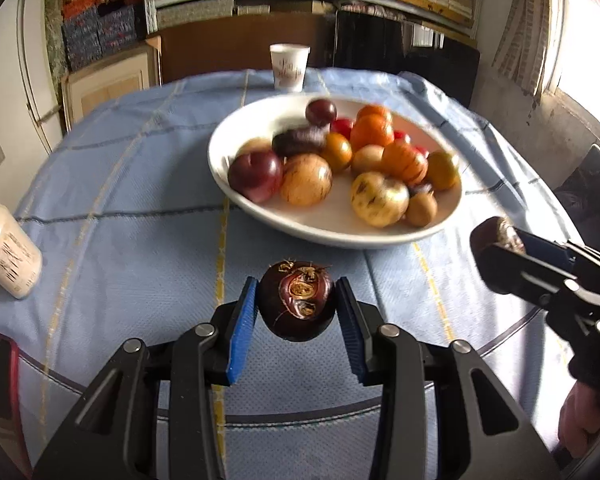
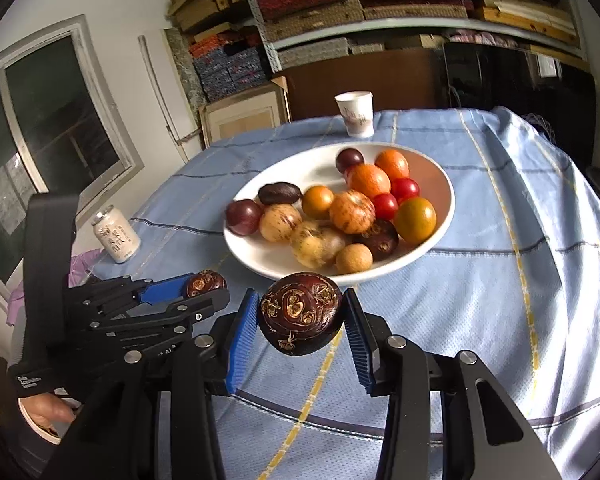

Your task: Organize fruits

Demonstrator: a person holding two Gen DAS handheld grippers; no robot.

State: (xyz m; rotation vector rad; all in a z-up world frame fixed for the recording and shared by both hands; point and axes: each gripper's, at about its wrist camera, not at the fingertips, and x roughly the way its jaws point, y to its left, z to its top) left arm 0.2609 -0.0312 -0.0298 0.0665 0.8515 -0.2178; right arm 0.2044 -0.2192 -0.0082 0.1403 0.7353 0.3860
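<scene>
A white bowl [image 1: 260, 216] [image 2: 440, 184] holds several fruits: oranges, red tomatoes, dark plums, yellow-brown fruits. My left gripper [image 1: 297, 304] is shut on a dark brown water chestnut [image 1: 296, 300], held above the blue cloth in front of the bowl; it also shows in the right wrist view [image 2: 206, 286]. My right gripper [image 2: 302, 316] is shut on a second dark water chestnut [image 2: 300, 314], also in front of the bowl; it shows in the left wrist view [image 1: 496, 240] at the right.
A paper cup [image 1: 289, 66] [image 2: 355, 118] stands behind the bowl. A white can [image 1: 8, 256] [image 2: 116, 236] stands at the left. The blue checked tablecloth [image 1: 120, 200] covers the round table. Shelves and boxes fill the back wall.
</scene>
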